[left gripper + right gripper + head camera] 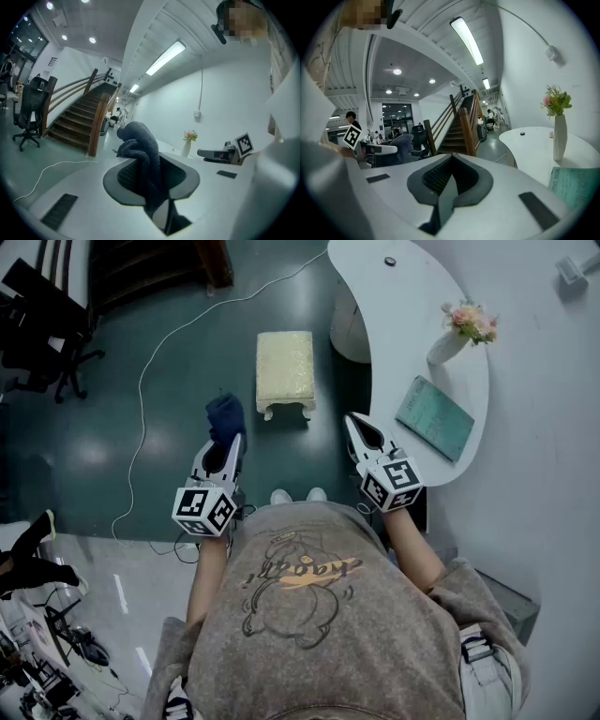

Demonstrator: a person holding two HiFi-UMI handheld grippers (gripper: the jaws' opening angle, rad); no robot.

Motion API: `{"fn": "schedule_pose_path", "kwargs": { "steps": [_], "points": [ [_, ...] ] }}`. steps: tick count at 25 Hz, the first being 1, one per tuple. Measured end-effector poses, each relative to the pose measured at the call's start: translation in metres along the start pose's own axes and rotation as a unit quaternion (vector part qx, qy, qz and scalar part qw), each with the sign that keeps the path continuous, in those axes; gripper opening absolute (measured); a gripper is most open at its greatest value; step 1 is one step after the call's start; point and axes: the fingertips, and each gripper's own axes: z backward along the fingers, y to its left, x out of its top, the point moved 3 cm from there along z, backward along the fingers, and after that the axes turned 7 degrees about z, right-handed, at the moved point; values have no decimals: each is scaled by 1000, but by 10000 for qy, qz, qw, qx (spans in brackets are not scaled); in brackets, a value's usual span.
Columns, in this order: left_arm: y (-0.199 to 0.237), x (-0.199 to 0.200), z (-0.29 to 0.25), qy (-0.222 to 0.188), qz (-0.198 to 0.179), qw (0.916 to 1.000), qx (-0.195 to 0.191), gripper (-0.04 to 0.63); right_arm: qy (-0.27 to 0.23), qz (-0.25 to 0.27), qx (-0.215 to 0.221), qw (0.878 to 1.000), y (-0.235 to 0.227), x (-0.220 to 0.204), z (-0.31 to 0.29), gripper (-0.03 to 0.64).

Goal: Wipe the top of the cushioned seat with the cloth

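Left tool (231, 441) clamped on the cloth (225, 415), right tool (355, 424) closed and empty, both arms forward.

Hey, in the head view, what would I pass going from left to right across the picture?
Office chair → cloth → cushioned seat → right claw → flower vase.

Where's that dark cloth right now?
The dark blue cloth is pinched in the left gripper, left of centre in the head view, just left of the cream cushioned seat.
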Motion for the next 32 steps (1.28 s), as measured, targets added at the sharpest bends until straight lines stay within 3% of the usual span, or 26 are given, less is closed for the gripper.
{"fn": "schedule_pose_path", "kwargs": {
  "steps": [10,22,32],
  "points": [
    [14,6,-5,21,8,9999,-100,86,-63,-175,-65,9998,17,3,-11,0],
    [40,11,-14,142,-88,9983,-561,86,92,-26,-389,9992,45,-11,-26,2],
    [60,16,-34,86,-98,9986,-512,86,77,-52,-361,9993,30,-16,-55,2]
  ]
}}
